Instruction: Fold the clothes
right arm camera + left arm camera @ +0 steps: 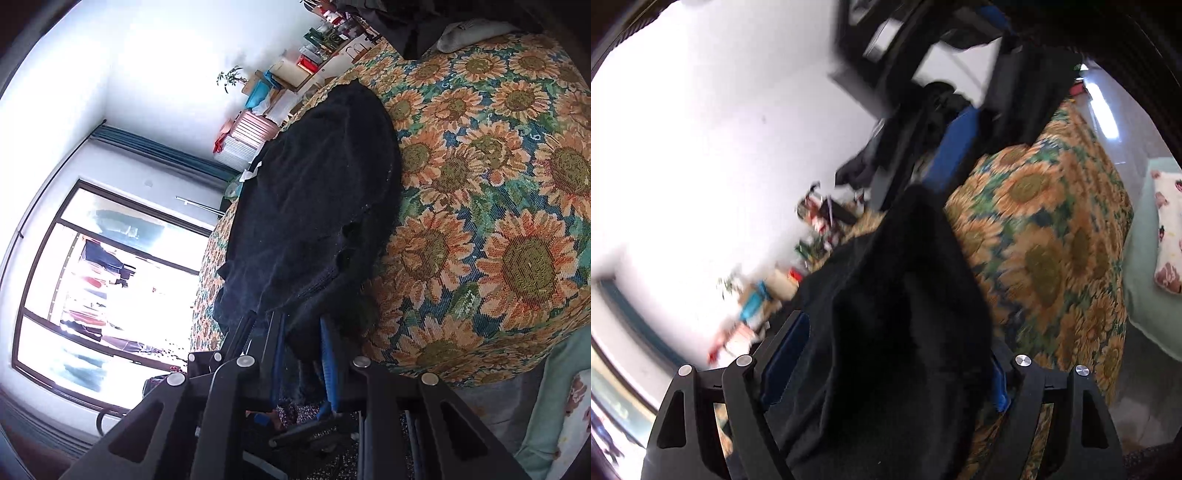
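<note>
A black knitted garment (325, 184) lies spread on a surface covered by a sunflower-patterned cloth (498, 221). My right gripper (303, 326) is at the garment's near edge, its blue pads (330, 365) pinched close on a fold of it. In the blurred left wrist view the same black garment (894, 295) fills the space between the fingers of my left gripper (897, 336). Those jaws stand wide, with a blue pad (788, 358) bare on the left side. The cloth hangs loose between them. The sunflower cloth (1052, 240) shows to the right.
Cluttered shelves (295, 81) and a pink ribbed box (255, 129) stand by the white wall beyond the garment. A large window (110, 295) is on the left. Dark clothes (923, 122) hang at the back. A pale green sheet with a patterned pillow (1167, 229) lies at the right.
</note>
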A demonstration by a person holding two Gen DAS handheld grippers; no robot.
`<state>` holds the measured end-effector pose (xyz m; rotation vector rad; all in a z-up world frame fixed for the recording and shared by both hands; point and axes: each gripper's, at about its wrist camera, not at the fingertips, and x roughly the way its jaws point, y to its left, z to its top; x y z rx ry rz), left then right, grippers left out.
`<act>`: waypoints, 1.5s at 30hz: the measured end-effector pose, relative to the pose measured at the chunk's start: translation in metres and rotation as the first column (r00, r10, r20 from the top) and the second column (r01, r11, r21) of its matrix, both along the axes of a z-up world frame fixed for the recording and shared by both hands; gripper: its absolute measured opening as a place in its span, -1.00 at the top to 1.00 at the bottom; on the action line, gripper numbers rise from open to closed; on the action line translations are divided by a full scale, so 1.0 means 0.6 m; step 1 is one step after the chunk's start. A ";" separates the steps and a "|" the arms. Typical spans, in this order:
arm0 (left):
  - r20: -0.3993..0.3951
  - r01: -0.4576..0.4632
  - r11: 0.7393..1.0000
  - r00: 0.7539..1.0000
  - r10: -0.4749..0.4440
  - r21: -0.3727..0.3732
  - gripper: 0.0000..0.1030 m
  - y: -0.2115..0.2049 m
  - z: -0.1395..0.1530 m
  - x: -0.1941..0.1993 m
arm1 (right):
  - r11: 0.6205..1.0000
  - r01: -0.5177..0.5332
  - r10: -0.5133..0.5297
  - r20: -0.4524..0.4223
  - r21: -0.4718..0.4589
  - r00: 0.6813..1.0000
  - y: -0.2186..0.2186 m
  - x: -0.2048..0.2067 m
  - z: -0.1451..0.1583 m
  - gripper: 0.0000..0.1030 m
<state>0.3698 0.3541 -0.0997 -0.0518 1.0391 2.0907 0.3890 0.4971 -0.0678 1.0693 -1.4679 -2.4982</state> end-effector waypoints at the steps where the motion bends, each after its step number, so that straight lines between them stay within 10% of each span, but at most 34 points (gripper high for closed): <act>1: 0.027 -0.010 1.000 1.000 0.010 -0.012 -0.60 0.002 -0.002 -0.009 | 1.000 -0.002 0.002 0.000 -0.002 1.000 0.000 0.000 -0.001 0.56; 8: 0.087 0.012 0.999 0.996 -0.009 -0.035 -0.55 0.022 0.004 -0.025 | 1.000 -0.002 0.002 0.012 -0.007 1.000 0.004 -0.001 -0.008 0.56; 14: 0.306 0.034 0.999 0.952 -0.024 -0.029 0.48 0.053 0.007 -0.070 | 0.993 0.106 -0.110 0.098 0.051 0.989 0.047 0.003 -0.006 0.08; 21: 0.583 -0.045 0.991 0.811 -0.038 0.127 0.75 0.006 0.037 -0.071 | 0.985 0.137 -0.155 0.203 0.101 0.967 0.125 -0.085 -0.021 -0.17; 29: 0.806 -0.223 0.913 0.569 -0.162 0.341 0.77 -0.051 0.083 -0.139 | 0.994 0.114 -0.110 0.247 0.001 0.963 0.168 -0.200 -0.067 -0.18; 36: 0.850 -0.262 0.903 0.497 -0.176 0.341 0.77 -0.068 0.090 -0.138 | 0.991 0.123 -0.113 0.179 -0.048 0.977 0.180 -0.262 -0.071 0.15; 41: 0.898 -0.360 0.855 0.373 -0.235 0.373 0.78 -0.100 0.083 -0.159 | 0.995 0.079 -0.088 0.167 0.062 0.982 0.147 -0.305 -0.036 0.76; 45: 0.896 -0.451 0.797 0.371 -0.243 0.403 0.78 -0.150 0.085 -0.171 | 0.977 0.035 -0.053 0.081 0.211 0.995 0.092 -0.343 0.042 0.85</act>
